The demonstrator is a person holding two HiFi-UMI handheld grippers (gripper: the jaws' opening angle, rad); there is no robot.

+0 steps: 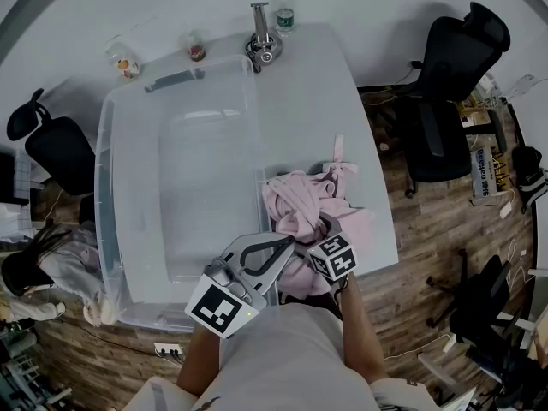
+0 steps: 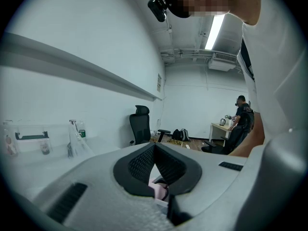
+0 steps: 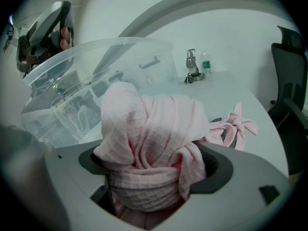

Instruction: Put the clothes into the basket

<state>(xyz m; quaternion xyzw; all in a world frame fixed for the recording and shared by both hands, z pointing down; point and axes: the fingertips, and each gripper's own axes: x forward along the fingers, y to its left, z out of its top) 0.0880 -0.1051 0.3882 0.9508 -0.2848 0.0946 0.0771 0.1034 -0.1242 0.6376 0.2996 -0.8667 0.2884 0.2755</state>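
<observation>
Though the clear basket stands ready on the white worktop, nothing lies in it yet; the pink clothes are heaped just beside its right wall. The step in hand looks like the pick-up. The right tongs stand wide with a fat wad of that pink cloth bunched between them, and they seem to press on it from both sides. The left tongs are together at the tips, near the heap, with nothing clamped. Next the wad must be lifted clear of the rim and carried left over the basket, and trailing ends may drag. Past the worktop are a wooden floor and black office chairs.
</observation>
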